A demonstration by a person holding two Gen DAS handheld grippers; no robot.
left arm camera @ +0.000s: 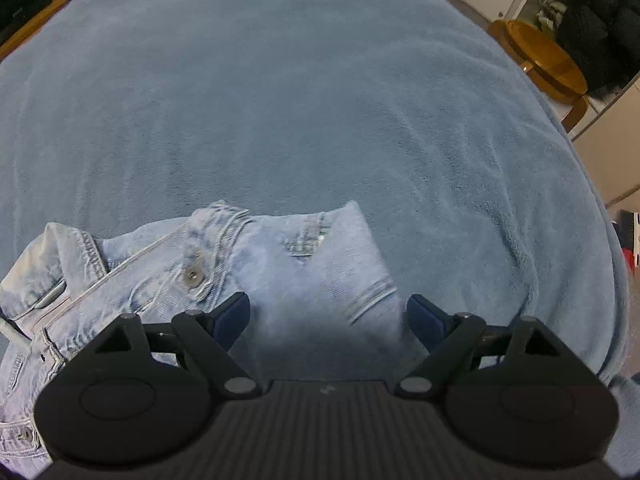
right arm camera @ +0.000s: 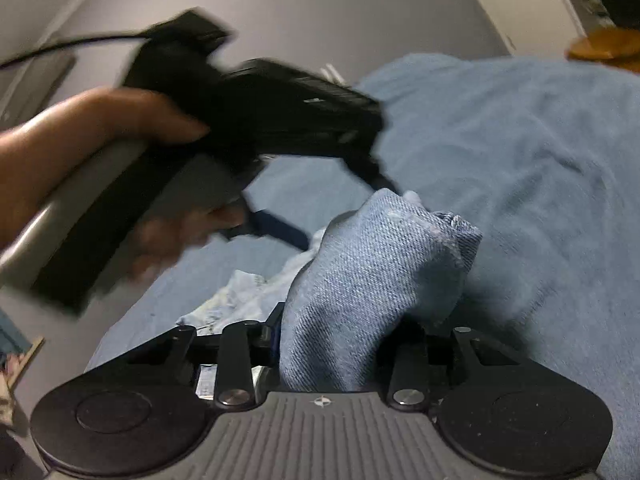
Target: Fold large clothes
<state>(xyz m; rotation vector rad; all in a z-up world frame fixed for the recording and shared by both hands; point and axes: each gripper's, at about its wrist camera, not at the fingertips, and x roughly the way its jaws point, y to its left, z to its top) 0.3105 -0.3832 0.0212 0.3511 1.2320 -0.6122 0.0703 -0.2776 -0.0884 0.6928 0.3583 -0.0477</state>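
Note:
A light-blue denim jacket (left arm camera: 168, 276) lies crumpled on a blue fleece blanket (left arm camera: 304, 92) at the lower left of the left wrist view. My left gripper (left arm camera: 328, 316) is open and empty, its blue pads either side of a folded denim part, just above it. My right gripper (right arm camera: 340, 336) is shut on a bunch of the denim jacket (right arm camera: 380, 264), lifted off the blanket (right arm camera: 520, 152). In the right wrist view the left gripper (right arm camera: 256, 108) shows blurred in a hand at the upper left.
An amber round stool (left arm camera: 540, 60) stands past the blanket's far right edge and shows in the right wrist view (right arm camera: 608, 46). A pale wall and cabinet lie beyond. A red and white object (left arm camera: 632, 248) sits at the right edge.

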